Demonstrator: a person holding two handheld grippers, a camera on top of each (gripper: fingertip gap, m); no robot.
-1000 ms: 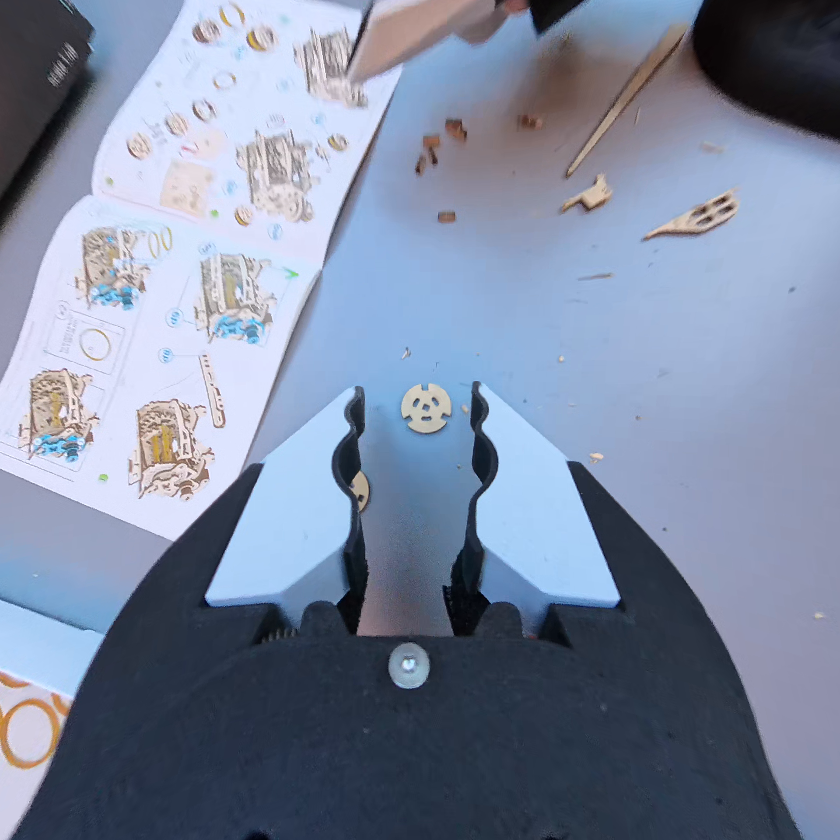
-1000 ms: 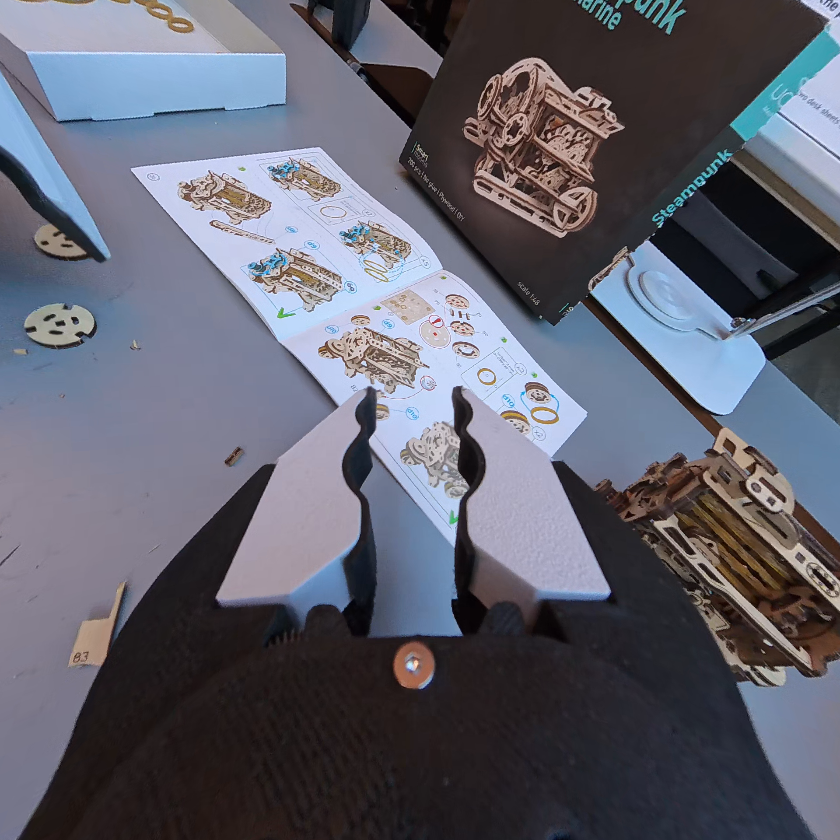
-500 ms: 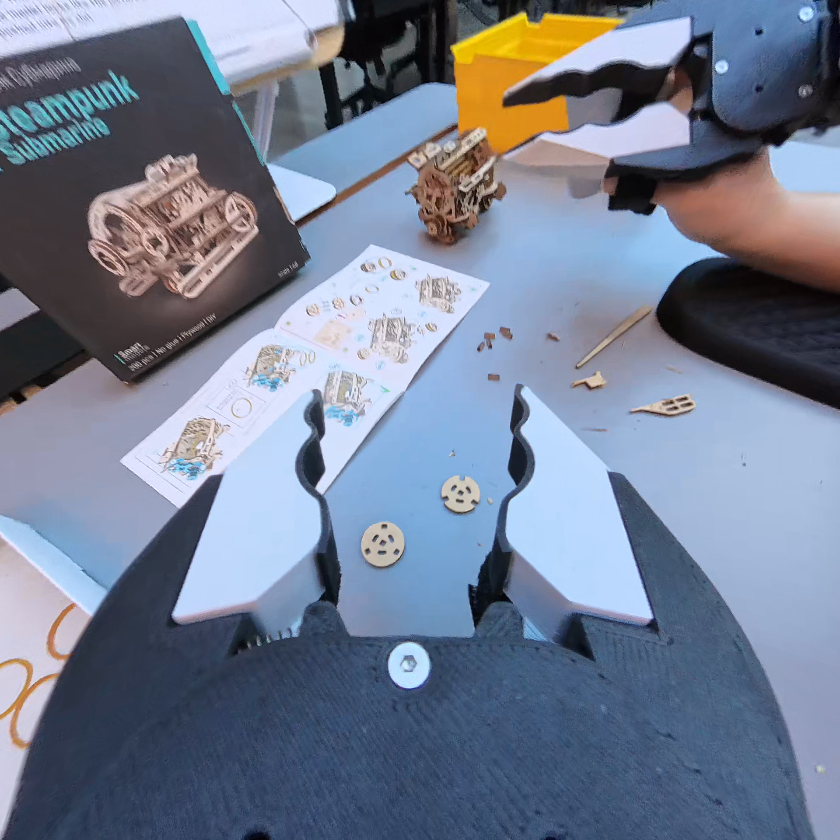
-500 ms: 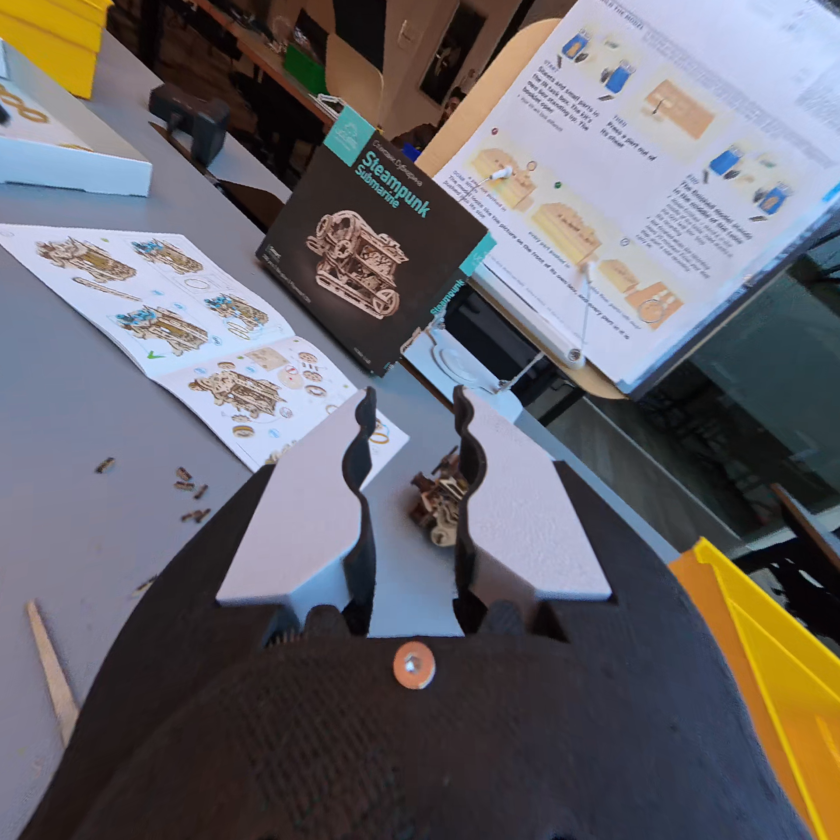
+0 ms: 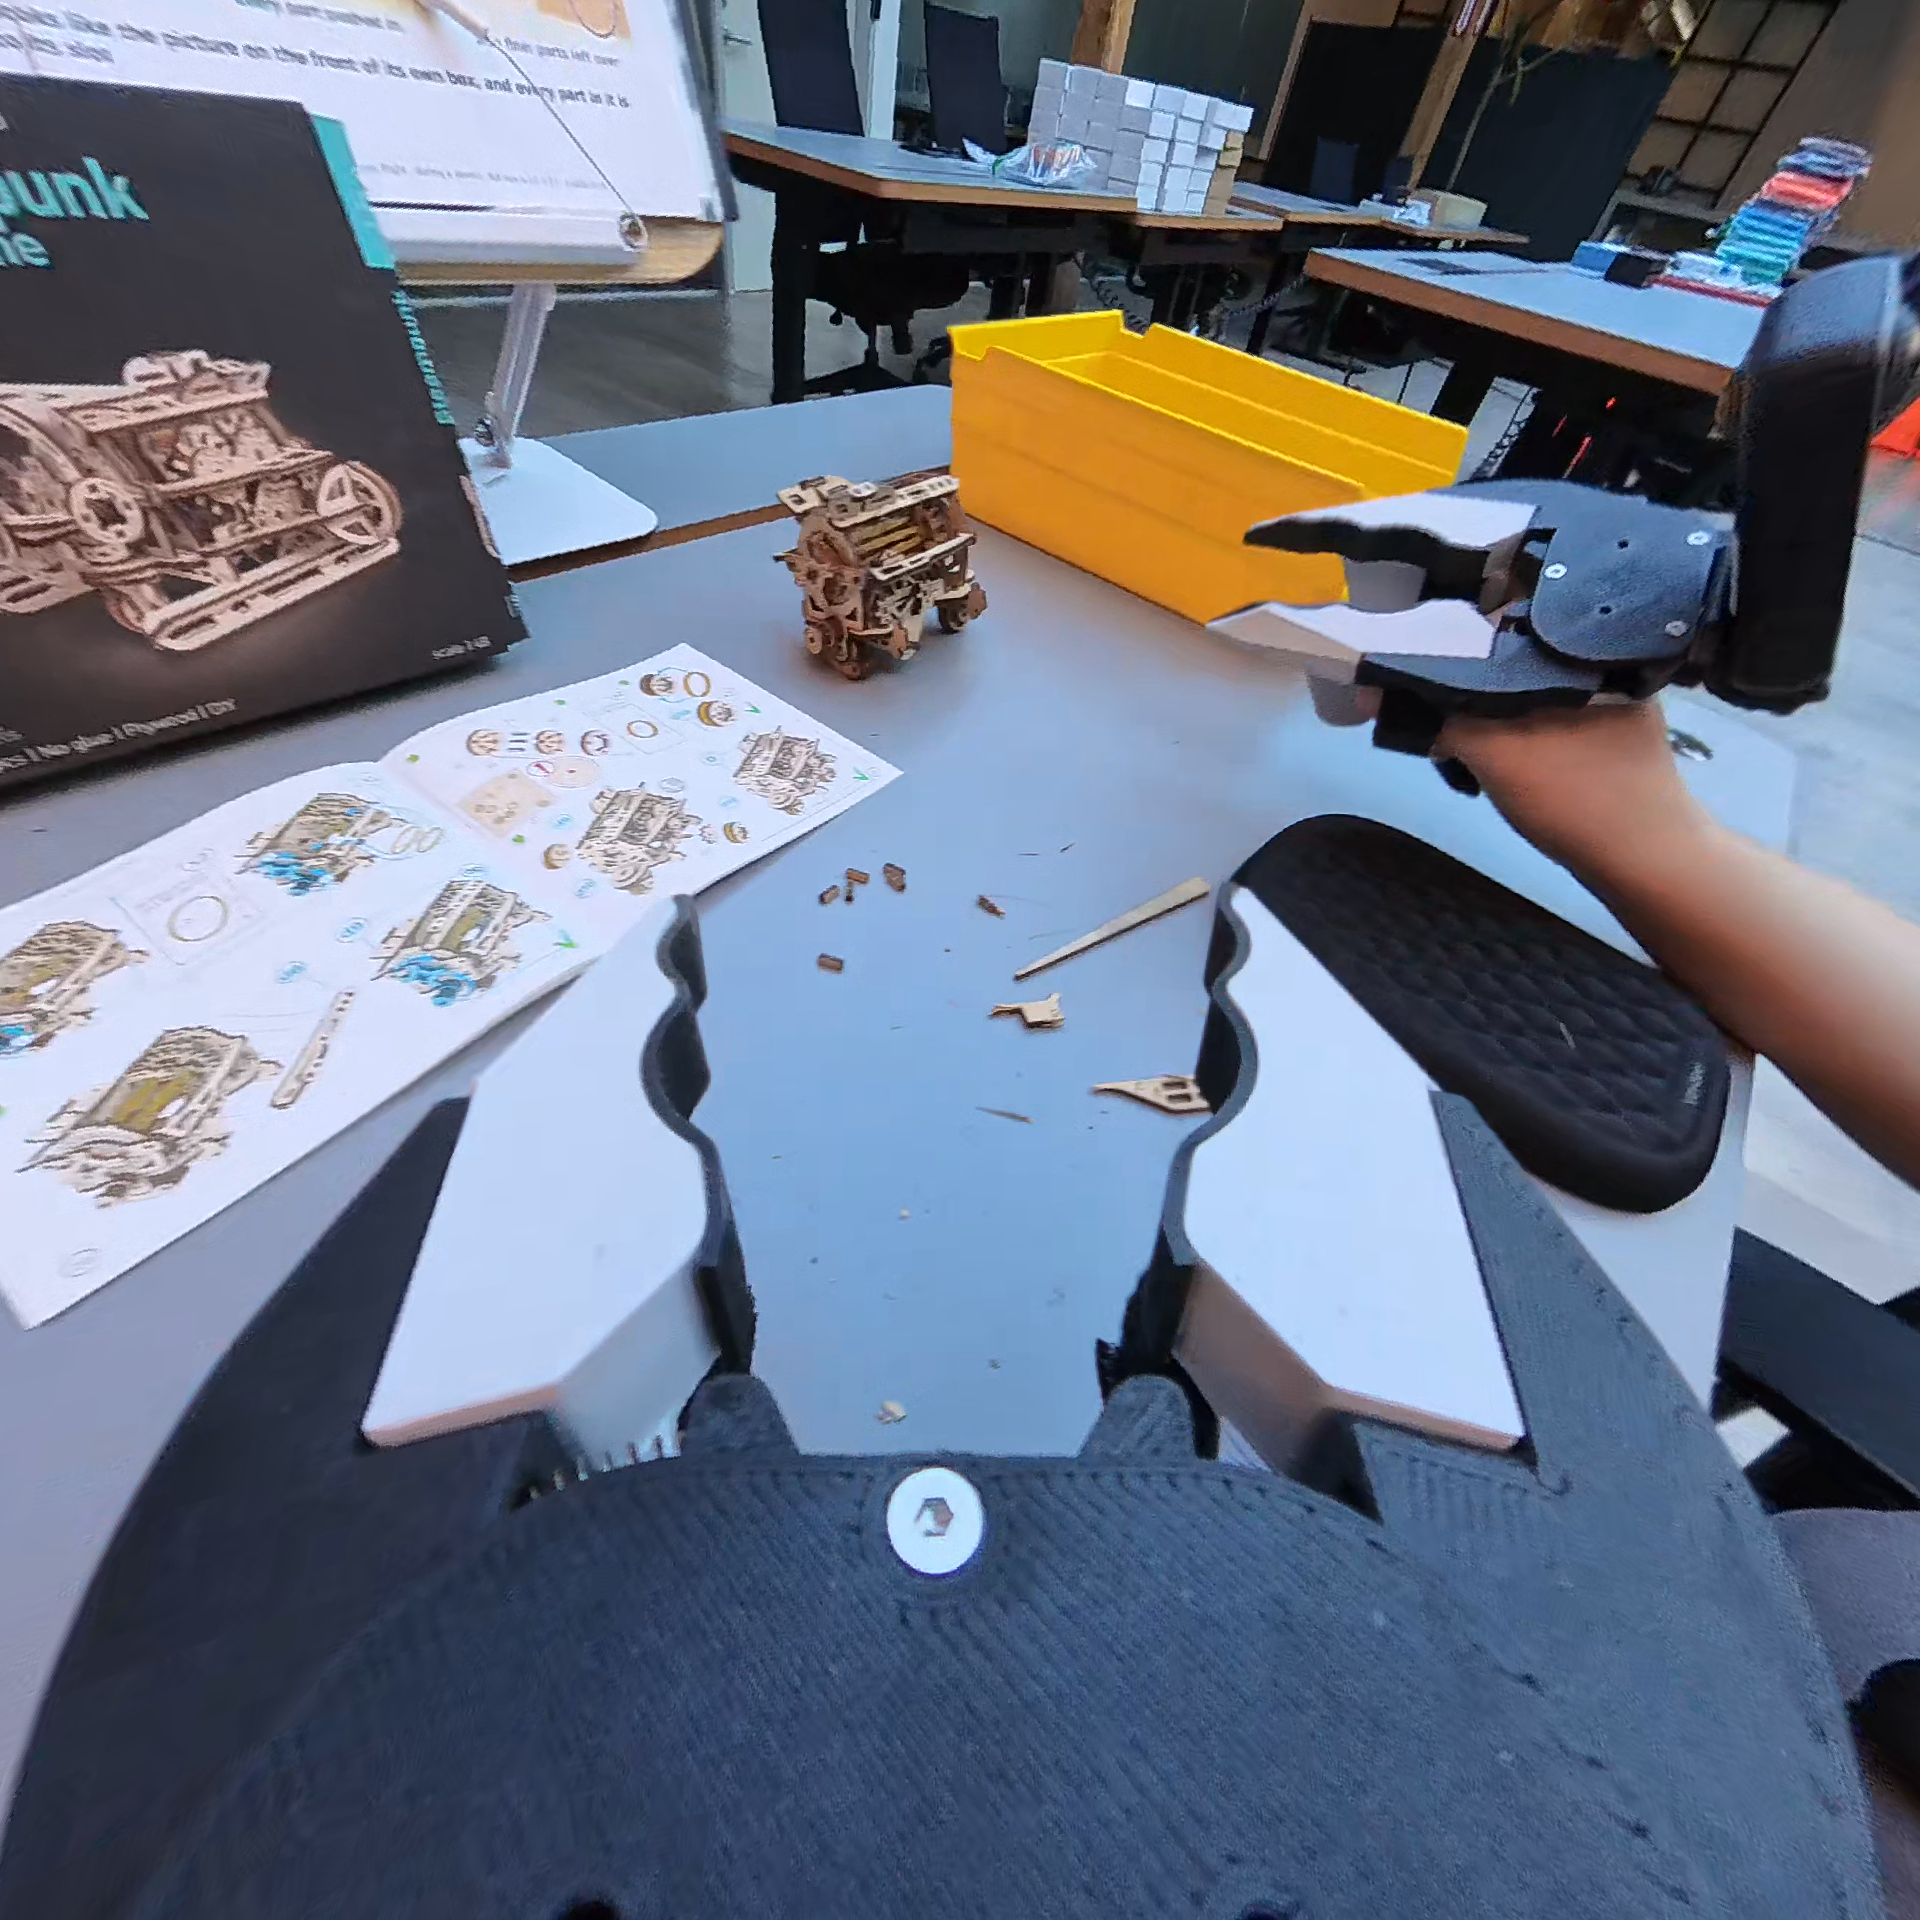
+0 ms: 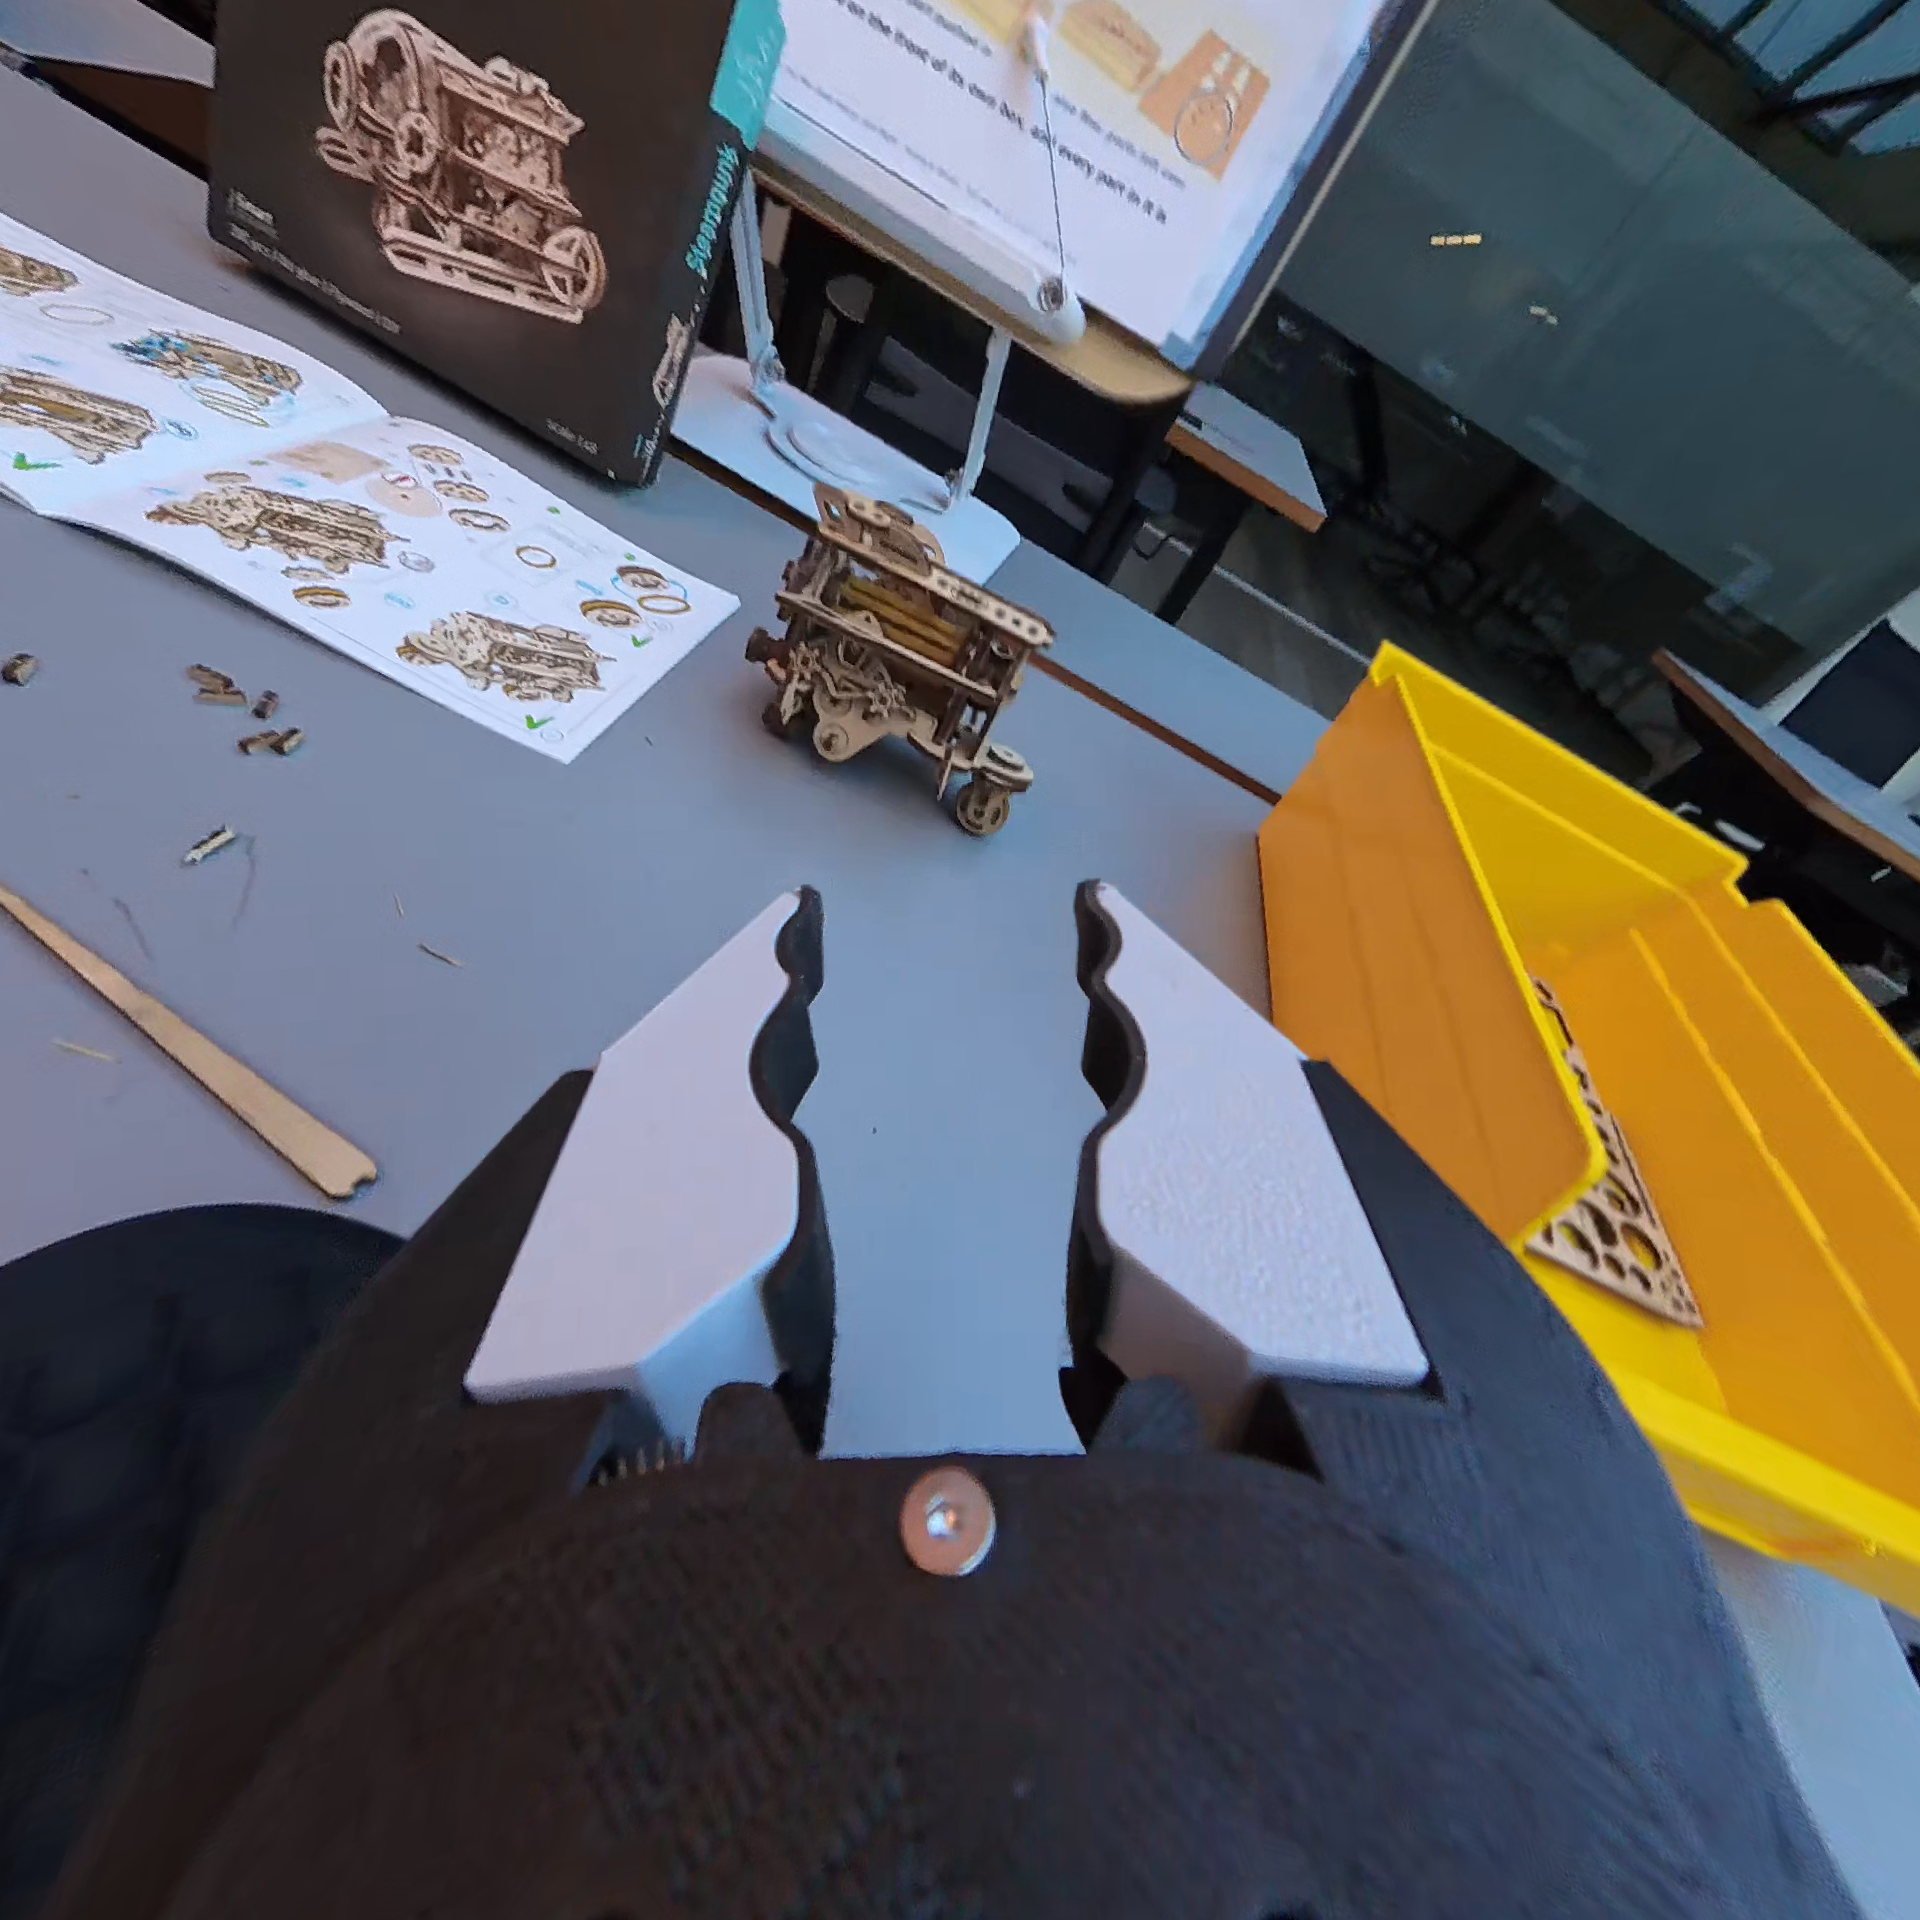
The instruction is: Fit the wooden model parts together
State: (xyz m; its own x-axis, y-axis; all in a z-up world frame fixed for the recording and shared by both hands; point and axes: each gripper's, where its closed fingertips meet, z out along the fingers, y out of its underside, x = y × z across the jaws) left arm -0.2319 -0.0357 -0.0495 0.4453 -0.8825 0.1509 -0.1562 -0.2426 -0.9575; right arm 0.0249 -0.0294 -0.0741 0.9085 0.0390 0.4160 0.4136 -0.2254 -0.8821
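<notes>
broadly, a grey table (image 5: 1091,727) carries everything. a black kit box (image 5: 208,416) stands upright at its far left, and a yellow bin (image 5: 1195,488) sits at the far right with a perforated wooden sheet (image 6: 1600,1216) lying inside it. an open instruction booklet (image 5: 416,894) lies flat in front of the box, and a black padded rest (image 5: 1486,1018) lies at the near right edge under the person's forearm.

the left gripper (image 5: 951,925) is held above the table with its jaws spread wide and nothing between them. the right gripper (image 6: 948,904) is held above the table beside the bin, jaws parted about halfway and empty, pointing toward the wooden model (image 6: 894,655).

the part-built model stands on its wheels between the booklet and the bin, well apart from both grippers. a long wooden stick (image 5: 1112,928) lies near the rest, with a few offcuts (image 5: 1153,1091) and small brown wooden bits (image 5: 862,883) scattered just beside it.
</notes>
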